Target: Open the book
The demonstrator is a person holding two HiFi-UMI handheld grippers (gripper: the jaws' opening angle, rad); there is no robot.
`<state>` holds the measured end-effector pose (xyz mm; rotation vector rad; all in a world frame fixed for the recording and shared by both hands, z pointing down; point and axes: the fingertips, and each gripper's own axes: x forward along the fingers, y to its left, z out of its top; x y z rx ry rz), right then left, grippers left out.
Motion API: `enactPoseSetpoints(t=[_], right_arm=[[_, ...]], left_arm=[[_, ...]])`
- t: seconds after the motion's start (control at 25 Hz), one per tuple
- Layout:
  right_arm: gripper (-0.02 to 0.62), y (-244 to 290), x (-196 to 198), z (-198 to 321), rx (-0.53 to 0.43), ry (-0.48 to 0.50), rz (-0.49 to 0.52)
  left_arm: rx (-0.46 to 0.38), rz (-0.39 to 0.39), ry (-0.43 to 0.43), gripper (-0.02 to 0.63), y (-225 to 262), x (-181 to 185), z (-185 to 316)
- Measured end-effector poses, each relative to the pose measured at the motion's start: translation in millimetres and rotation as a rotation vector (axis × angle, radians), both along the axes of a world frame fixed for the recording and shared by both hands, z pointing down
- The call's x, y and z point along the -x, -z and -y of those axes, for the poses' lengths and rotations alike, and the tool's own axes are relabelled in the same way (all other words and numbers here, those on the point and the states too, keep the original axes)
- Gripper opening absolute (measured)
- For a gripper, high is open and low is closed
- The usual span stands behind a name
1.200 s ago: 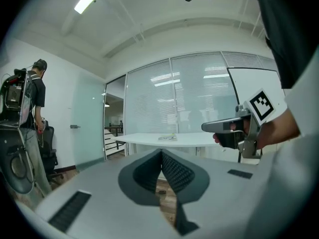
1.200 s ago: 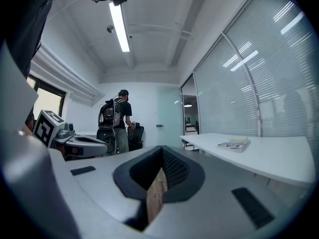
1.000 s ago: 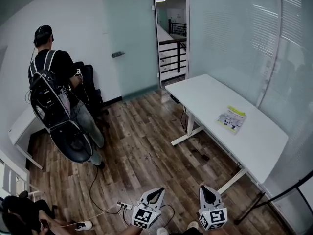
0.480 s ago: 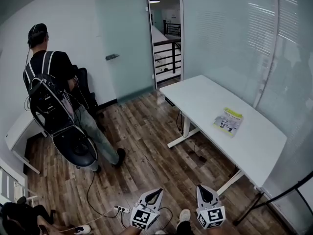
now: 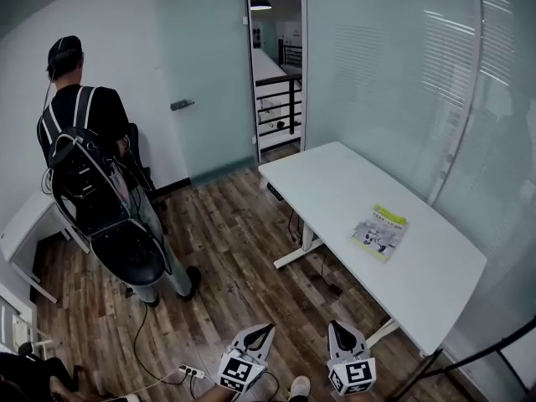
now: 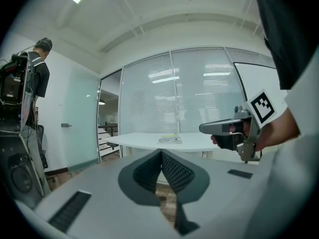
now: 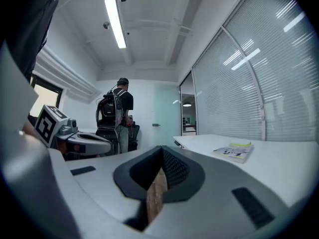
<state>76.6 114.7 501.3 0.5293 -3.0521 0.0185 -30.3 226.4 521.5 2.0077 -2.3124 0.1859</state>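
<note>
A thin book (image 5: pixel 379 232) with a yellow-green top edge lies shut on the white table (image 5: pixel 335 182), toward its right side. It shows small and far off as the book (image 6: pixel 169 139) in the left gripper view and as the book (image 7: pixel 235 151) in the right gripper view. My left gripper (image 5: pixel 265 332) and right gripper (image 5: pixel 338 331) are low at the bottom of the head view, well short of the table, side by side over the floor. Both are shut with their tips together and nothing between them: left gripper (image 6: pixel 161 152), right gripper (image 7: pixel 162 149).
A person (image 5: pixel 92 157) with a black backpack rig stands at the left, back turned, beside a dark chair. A power strip and cable (image 5: pixel 188 371) lie on the wooden floor near my feet. Glass walls with blinds run behind the table, and a doorway (image 5: pixel 272 65) opens at the back.
The whole view has shifted: I have come closer to the table, and the book now sits lower and more to the left in the head view. Both grippers stay shut.
</note>
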Motion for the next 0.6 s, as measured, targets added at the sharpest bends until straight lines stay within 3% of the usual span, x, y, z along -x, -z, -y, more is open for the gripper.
enactPoseSetpoints(t=[0.6], right_arm=[[0.008,30.3,10.9,98.1,-0.024,0.021,0.003]], left_arm=[[-0.012,0.007,-0.008,0.011,25.6,5.5,106.0]])
